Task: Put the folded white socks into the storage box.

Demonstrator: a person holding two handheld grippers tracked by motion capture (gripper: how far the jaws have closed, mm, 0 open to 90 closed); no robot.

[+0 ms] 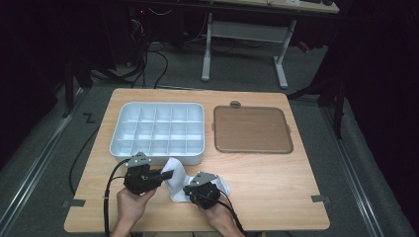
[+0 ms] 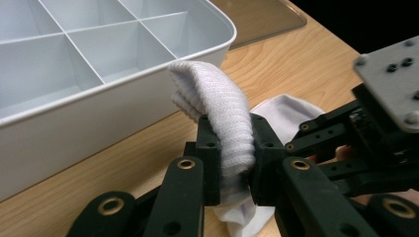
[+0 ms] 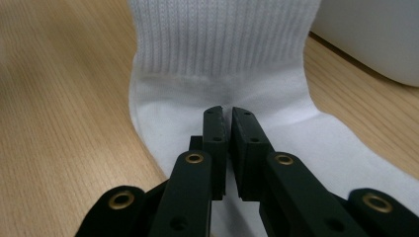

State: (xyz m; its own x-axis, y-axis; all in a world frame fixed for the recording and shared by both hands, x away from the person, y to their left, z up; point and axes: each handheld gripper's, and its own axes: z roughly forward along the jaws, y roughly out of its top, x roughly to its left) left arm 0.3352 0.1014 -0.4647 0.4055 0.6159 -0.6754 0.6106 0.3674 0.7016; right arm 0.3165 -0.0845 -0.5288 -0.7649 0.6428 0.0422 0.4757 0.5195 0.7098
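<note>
Left gripper (image 2: 230, 148) pinches my white sock's (image 2: 222, 113) ribbed cuff while right gripper (image 3: 228, 123), nearly closed, pins its middle; pulling apart could slip the cuff free.

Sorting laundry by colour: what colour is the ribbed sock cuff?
White; the ribbed fabric sock cuff shows best in the left gripper view.

We see a white divided tray (image 1: 157, 130) near the table's (image 1: 276, 182) far left corner, and a brown lid (image 1: 252, 130) beside it toward the right edge.
</note>
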